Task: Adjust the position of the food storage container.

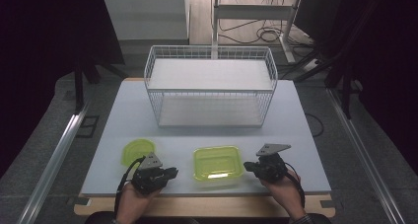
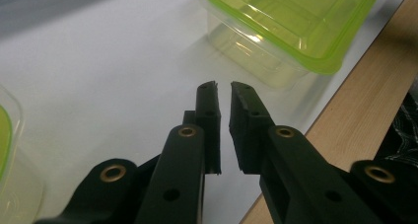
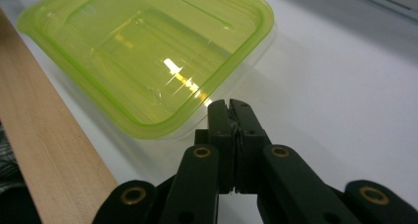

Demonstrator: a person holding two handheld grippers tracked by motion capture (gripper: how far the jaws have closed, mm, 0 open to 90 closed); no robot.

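table: white top [image 1: 123, 120] on a pale wood board [image 1: 207, 206], whose edge ran right under both claws
floor: grey carpet [image 1: 44, 135], off to the left of the left claw
rails: metal strips [image 1: 56, 152] ran along both sides of the table
far side: a white desk frame [image 1: 256, 17] with loose cables [image 1: 256, 35], way beyond the claws
light: pretty dim, dark at both sides

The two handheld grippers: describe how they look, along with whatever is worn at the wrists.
The left gripper and right gripper are black, each topped by a grey three-cornered plate, with brass-ringed pivots, flat black jaws and a trailing black cable. A dark checked cuff shows at the right wrist.
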